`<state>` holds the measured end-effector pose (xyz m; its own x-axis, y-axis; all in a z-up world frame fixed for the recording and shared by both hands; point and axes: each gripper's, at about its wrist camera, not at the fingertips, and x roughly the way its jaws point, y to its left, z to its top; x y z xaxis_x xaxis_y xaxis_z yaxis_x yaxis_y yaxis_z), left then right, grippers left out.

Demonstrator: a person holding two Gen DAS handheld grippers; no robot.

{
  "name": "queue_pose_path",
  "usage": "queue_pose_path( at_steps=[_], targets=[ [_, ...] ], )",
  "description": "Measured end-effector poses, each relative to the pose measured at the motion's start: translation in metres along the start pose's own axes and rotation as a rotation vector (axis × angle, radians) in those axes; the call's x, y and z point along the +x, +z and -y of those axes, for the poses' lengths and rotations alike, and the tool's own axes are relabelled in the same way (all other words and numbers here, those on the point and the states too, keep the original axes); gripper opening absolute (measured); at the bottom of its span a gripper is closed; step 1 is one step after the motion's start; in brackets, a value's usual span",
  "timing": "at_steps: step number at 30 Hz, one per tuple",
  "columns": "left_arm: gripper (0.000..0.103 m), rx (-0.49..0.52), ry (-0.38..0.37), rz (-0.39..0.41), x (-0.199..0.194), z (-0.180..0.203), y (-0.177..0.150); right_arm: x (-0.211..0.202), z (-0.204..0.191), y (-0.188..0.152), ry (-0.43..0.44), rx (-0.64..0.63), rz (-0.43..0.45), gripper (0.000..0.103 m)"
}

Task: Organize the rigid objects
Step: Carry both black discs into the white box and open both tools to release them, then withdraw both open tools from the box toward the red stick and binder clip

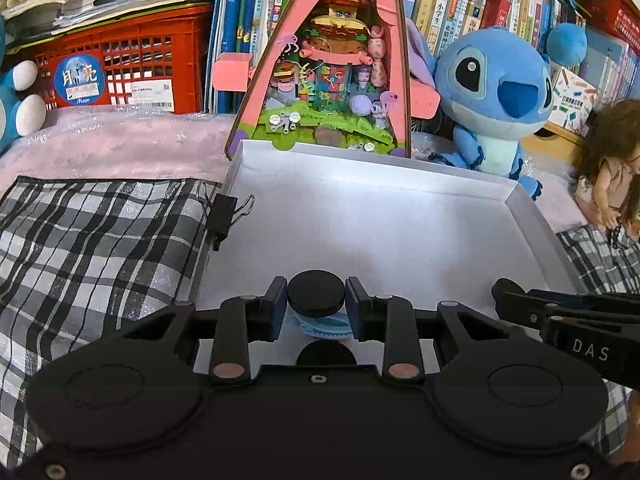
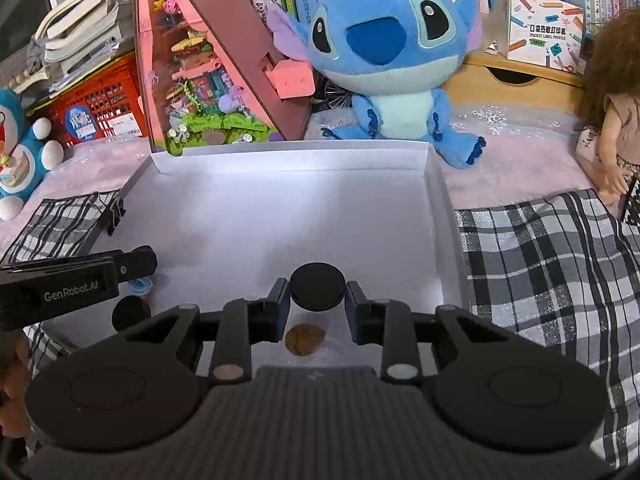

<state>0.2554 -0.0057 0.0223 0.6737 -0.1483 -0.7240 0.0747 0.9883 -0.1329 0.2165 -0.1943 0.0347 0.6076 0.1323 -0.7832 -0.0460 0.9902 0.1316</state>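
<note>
My left gripper (image 1: 316, 300) is shut on a small jar with a black round lid (image 1: 316, 294) and a blue patterned body (image 1: 322, 326), held low over the near part of a white shallow tray (image 1: 360, 184). My right gripper (image 2: 318, 294) is shut on a second black-lidded jar (image 2: 317, 287) over the same tray (image 2: 288, 156). A brown round object (image 2: 305, 339) shows just below it. The left gripper also shows at the left in the right wrist view (image 2: 132, 300). The right gripper's finger shows at the right in the left wrist view (image 1: 520, 300).
A black binder clip (image 1: 222, 216) is on the tray's left wall. A checked cloth (image 1: 88, 240) lies on both sides. Behind stand a pink triangular toy house (image 1: 332, 80), a blue plush (image 1: 496, 96), a doll (image 1: 612, 184), a red crate (image 1: 132, 60) and books.
</note>
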Motion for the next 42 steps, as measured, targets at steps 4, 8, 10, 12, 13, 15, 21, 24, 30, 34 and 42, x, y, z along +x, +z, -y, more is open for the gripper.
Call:
queue_pose_path(
  at_steps=[4, 8, 10, 12, 13, 15, 21, 24, 30, 34, 42],
  targets=[
    [0.029, 0.008, 0.01, -0.005, 0.003, 0.0, -0.001, 0.003, -0.002, -0.001, -0.009, -0.014, -0.005, 0.035],
    [0.029, 0.026, 0.019, 0.008, 0.004, 0.002, -0.003, 0.006, -0.004, -0.003, -0.016, -0.023, -0.011, 0.035],
    [0.029, 0.033, 0.021, 0.012, 0.004, 0.003, -0.003, 0.007, -0.004, -0.004, -0.017, -0.023, -0.014, 0.035],
    [0.029, 0.034, 0.022, 0.016, 0.004, 0.003, -0.003, 0.009, -0.004, -0.005, -0.017, -0.02, -0.017, 0.035],
    [0.029, 0.034, 0.022, 0.018, 0.004, 0.003, -0.004, 0.009, -0.004, -0.006, -0.017, -0.02, -0.018, 0.035],
    [0.029, 0.036, 0.023, 0.021, 0.005, 0.003, -0.004, 0.009, -0.004, -0.006, -0.019, -0.021, -0.015, 0.035],
    [0.03, 0.032, 0.02, 0.022, 0.005, 0.002, -0.005, 0.009, -0.004, -0.006, -0.019, -0.019, -0.013, 0.035],
    [0.03, 0.027, 0.017, 0.016, 0.006, 0.002, -0.006, 0.009, -0.004, -0.006, -0.019, -0.02, -0.011, 0.037],
    [0.03, 0.042, 0.02, 0.024, 0.005, 0.004, -0.008, 0.008, -0.004, -0.008, -0.018, -0.023, 0.0, 0.041],
    [0.035, 0.038, 0.007, 0.026, 0.0, 0.004, -0.009, 0.007, -0.002, -0.008, -0.009, -0.011, 0.007, 0.053],
    [0.051, 0.076, -0.006, 0.078, -0.026, 0.009, -0.013, -0.008, -0.003, -0.011, -0.001, -0.03, 0.055, 0.063]
  ],
)
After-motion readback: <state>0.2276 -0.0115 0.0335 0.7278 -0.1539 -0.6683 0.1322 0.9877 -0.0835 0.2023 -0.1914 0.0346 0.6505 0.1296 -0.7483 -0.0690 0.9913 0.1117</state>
